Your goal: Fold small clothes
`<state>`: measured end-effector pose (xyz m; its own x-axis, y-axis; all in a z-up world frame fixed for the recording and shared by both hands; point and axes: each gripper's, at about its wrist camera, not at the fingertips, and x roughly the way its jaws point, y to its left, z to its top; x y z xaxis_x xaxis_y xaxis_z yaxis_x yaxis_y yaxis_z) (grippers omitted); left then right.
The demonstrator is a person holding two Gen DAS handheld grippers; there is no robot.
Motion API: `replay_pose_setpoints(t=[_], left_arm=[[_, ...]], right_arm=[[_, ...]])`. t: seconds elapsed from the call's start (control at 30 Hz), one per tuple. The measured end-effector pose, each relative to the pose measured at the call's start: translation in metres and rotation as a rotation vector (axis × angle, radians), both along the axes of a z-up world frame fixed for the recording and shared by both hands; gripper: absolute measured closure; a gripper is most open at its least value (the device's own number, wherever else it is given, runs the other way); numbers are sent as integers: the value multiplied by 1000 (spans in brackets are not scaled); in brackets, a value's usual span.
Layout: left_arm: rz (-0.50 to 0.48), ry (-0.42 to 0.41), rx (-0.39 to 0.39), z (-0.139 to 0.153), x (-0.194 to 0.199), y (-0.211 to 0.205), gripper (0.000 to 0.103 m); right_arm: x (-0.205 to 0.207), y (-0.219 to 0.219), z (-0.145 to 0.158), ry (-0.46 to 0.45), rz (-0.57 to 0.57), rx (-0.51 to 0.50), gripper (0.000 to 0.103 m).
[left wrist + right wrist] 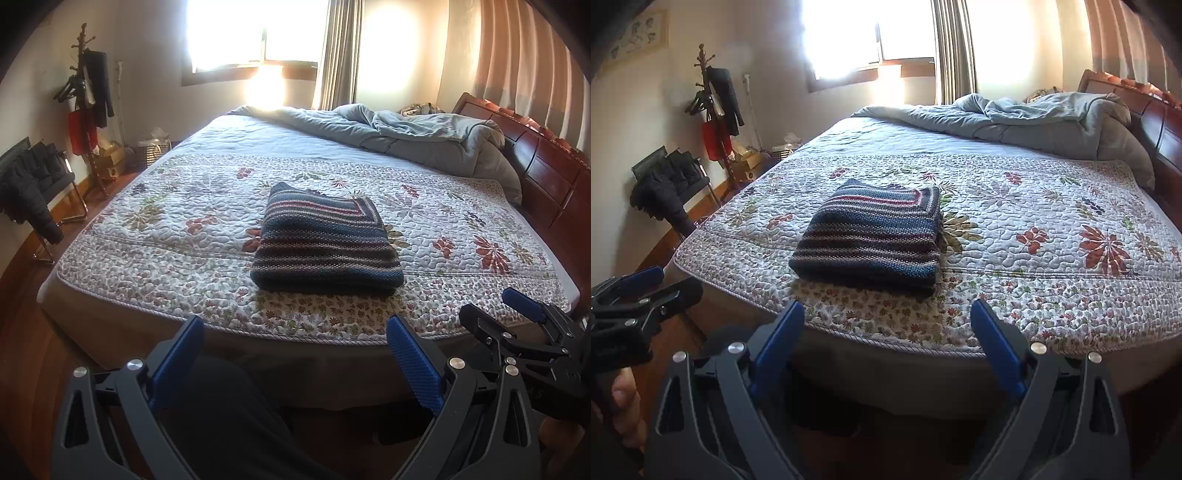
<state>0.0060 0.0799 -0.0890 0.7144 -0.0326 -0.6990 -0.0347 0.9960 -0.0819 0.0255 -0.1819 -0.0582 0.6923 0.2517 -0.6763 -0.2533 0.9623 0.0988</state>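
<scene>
A striped knit garment (325, 240), folded into a neat rectangle, lies on the floral quilt (177, 229) near the bed's front edge. It also shows in the right wrist view (871, 236) on the quilt (1034, 229). My left gripper (295, 332) is open and empty, held back off the bed's front edge, apart from the garment. My right gripper (886, 317) is open and empty, also just off the front edge. Each gripper shows in the other's view: the right one (517, 314) at the right side, the left one (646, 291) at the left side.
A rumpled grey duvet (424, 133) lies at the far end by a wooden headboard (546, 173). A coat rack (88, 103), a chair with a dark jacket (33, 184) and boxes stand on the left by the wall. The floor is wooden.
</scene>
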Motion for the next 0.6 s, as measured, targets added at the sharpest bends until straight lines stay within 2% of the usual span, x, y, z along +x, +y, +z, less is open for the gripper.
replay_pose_setpoints(t=[0.6], left_arm=[[22,10,9,3,-3,0,4]], right_arm=[[1,-1,-1,-2,-1,3,12]])
